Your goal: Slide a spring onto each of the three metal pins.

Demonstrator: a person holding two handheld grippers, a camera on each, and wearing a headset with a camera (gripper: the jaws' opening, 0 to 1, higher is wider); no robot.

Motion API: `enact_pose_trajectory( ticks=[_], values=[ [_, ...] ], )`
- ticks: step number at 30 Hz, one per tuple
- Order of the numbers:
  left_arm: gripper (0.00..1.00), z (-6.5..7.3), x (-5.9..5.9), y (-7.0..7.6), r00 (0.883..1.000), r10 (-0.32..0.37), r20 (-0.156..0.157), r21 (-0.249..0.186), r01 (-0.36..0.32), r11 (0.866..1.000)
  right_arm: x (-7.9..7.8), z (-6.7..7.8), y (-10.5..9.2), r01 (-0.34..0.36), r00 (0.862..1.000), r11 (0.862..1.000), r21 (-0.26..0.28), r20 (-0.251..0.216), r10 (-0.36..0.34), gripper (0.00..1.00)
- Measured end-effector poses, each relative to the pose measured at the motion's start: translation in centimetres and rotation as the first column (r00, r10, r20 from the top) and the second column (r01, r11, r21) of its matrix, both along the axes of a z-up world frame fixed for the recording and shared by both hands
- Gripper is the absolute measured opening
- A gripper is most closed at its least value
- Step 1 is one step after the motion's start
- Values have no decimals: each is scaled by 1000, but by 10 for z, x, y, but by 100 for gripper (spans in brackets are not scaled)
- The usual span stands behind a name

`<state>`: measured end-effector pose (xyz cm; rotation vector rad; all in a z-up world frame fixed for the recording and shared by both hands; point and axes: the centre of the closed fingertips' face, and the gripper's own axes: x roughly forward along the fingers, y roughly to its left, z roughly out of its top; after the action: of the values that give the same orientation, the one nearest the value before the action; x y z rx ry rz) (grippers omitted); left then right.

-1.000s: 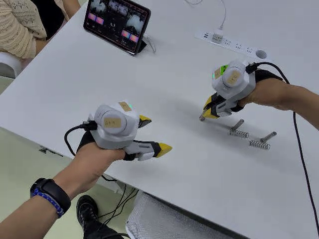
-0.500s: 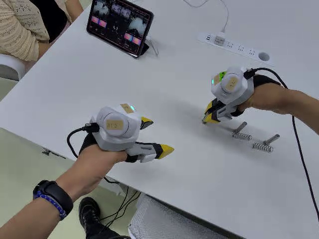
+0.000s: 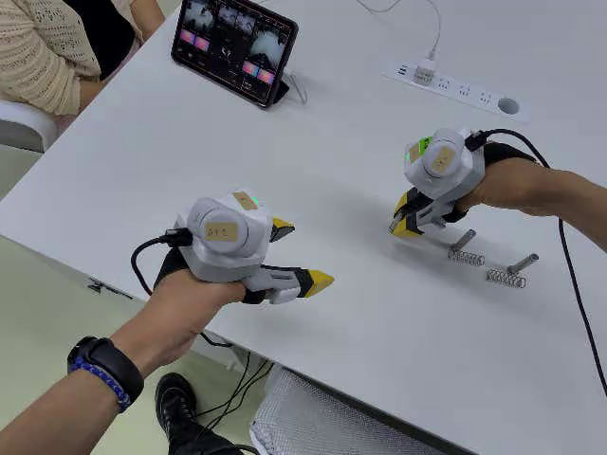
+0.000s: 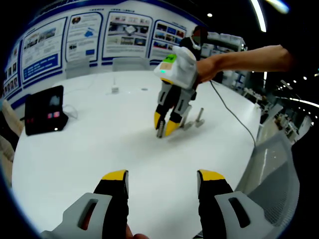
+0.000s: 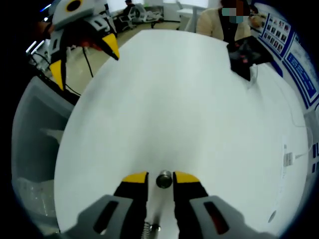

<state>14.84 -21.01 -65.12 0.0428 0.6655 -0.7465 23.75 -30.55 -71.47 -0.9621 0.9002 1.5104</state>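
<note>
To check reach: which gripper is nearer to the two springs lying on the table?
Right. The right gripper, shut on a pin, is just beside the springs. The left gripper, open, is far off toward the opposite side of the table.

The left gripper (image 3: 303,252) is hovering above the desk's (image 3: 313,152) near edge, its jaws standing wide apart. The right gripper (image 3: 398,226) is pinching a metal pin (image 3: 392,228) low over the desk. Just beside it, toward the right edge, two springs (image 3: 466,257) (image 3: 505,278) are lying, each with another pin (image 3: 463,239) (image 3: 523,263) next to it.
</note>
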Motion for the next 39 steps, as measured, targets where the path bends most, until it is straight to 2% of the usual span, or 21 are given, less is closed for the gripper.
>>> enact_pose_trajectory(
  ticks=[4, 8, 13, 19, 27, 36, 39],
  values=[
    [57, 1, 0, -1, 1000, -4, 1, 2, 4, 1000, 2, -2, -5, -14, 1000, 1000, -9, 19, 14, 32],
    [57, 2, 0, -4, 1000, -8, 4, 1, 8, 1000, 6, 1, -10, 18, 1000, 1000, 2, 25, -19, 41],
    [57, 3, 1, -7, 1000, -16, 6, 2, 16, 1000, 8, 11, -9, 68, 998, 996, 54, 7, -68, 44],
    [57, 5, 1, -12, 1000, -27, 6, 1, 27, 1000, 11, 19, -15, 98, 995, 992, 74, 16, -100, 49],
    [57, 8, 2, -17, 999, -34, 11, 0, 34, 999, 11, 25, -17, 179, 984, 975, 129, -11, -179, 51],
    [57, 11, 4, -23, 999, -42, 16, -6, 42, 999, 16, 42, -13, 307, 951, 921, 241, -47, -305, 51],
    [57, 12, 4, -25, 999, -43, 17, -7, 44, 999, 16, 48, -12, 348, 937, 895, 280, -71, -342, 52]
  ],
)
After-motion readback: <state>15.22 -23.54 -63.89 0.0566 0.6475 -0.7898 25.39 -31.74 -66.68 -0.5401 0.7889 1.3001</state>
